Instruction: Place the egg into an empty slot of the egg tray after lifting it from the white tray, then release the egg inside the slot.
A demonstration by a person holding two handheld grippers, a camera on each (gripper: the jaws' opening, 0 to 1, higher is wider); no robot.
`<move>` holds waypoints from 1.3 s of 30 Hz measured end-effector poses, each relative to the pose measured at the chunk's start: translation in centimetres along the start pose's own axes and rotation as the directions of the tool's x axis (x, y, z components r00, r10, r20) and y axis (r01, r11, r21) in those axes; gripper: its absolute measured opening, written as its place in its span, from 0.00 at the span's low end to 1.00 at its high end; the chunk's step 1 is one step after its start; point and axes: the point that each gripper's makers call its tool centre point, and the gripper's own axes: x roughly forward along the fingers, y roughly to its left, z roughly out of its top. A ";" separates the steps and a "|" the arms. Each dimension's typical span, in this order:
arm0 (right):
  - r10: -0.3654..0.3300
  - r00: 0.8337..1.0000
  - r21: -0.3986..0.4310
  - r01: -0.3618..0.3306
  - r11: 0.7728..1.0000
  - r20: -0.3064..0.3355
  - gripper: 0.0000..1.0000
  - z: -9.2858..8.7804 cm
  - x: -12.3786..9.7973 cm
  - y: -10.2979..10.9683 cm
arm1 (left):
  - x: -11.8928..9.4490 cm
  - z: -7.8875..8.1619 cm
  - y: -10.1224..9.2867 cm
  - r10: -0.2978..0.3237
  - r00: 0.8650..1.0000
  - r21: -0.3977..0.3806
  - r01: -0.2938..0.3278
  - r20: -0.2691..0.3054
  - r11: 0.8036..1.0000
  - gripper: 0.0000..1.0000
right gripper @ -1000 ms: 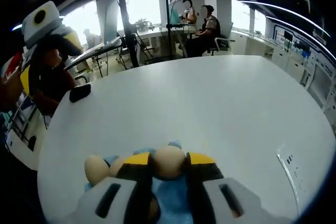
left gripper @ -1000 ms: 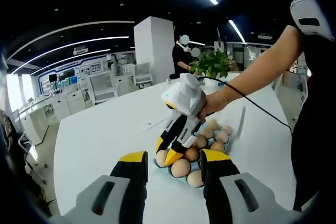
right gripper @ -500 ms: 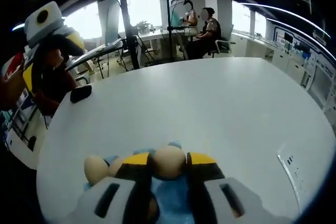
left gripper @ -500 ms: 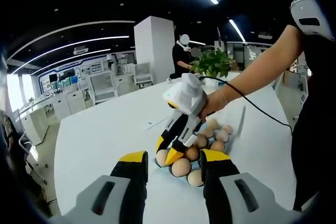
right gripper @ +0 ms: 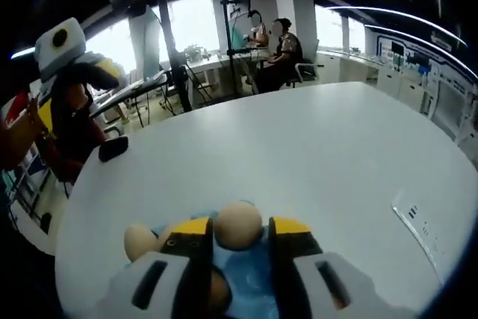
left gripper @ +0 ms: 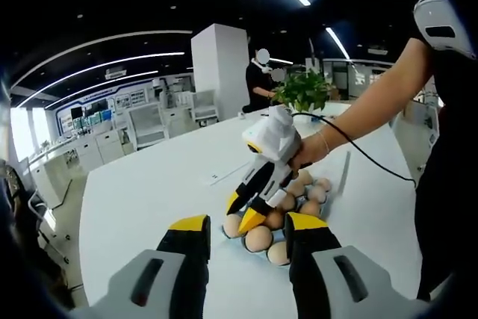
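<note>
We see the right gripper (right gripper: 239, 231) over the blue egg tray (right gripper: 246, 289), apparently clasping an egg (right gripper: 239, 225) between its jaws; our left gripper (left gripper: 246, 231) hangs unclenched above the white counter (left gripper: 149, 192).

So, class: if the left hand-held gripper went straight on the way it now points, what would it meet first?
Probably the eggs in the blue egg tray just ahead of its open jaws, though depth is unclear.

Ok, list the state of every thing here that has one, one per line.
Right tongs: shut on the egg, above the tray.
Egg: held between the yellow tips, clear of the slots.
Left tongs: open, empty, hanging over the table.
Egg tray: blue, mostly filled with eggs.
Plant: upright at the table's far end.
</note>
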 end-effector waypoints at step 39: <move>-0.131 0.981 0.063 0.123 0.990 0.141 0.26 -2.5 -8.9 -3.6 | 0.8 0.8 -0.6 -0.021 1.000 0.008 0.021 0.014 1.000 0.40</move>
